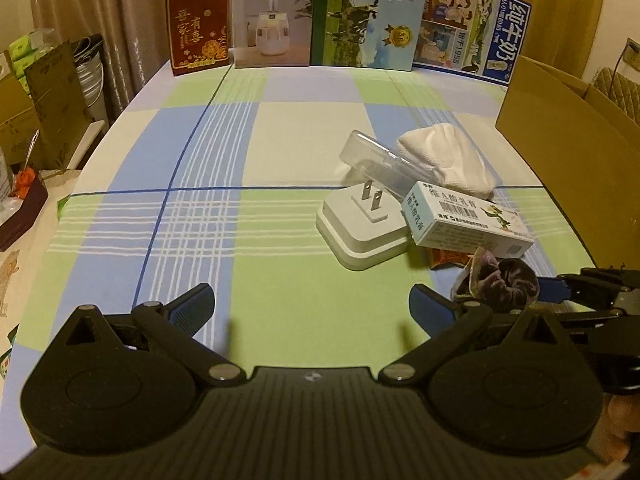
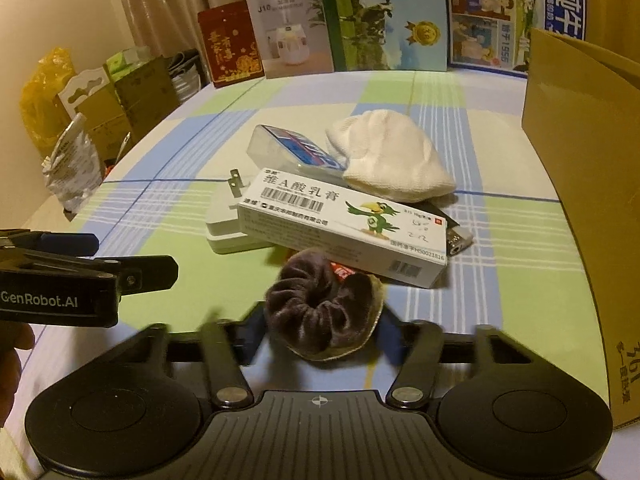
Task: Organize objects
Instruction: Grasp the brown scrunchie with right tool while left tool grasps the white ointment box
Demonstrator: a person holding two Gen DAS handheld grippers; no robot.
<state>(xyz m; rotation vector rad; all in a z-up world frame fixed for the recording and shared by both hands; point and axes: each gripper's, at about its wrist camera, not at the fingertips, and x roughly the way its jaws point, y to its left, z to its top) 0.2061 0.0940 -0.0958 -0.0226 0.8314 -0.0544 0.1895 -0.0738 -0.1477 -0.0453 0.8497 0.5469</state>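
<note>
A dark velvet scrunchie [image 2: 324, 312] is clamped between the blue pads of the right gripper [image 2: 320, 330], its ring opening turned up toward the camera. Just beyond it, an ointment box [image 2: 344, 224] is laid lengthwise across the view. The left gripper [image 1: 312, 308] is held level and spread wide, empty.

Beige curtains [image 1: 100, 4] hang behind a desk [image 1: 280, 140] under a checked cloth, with cardboard boxes [image 1: 48, 100] stacked alongside in warm light.
</note>
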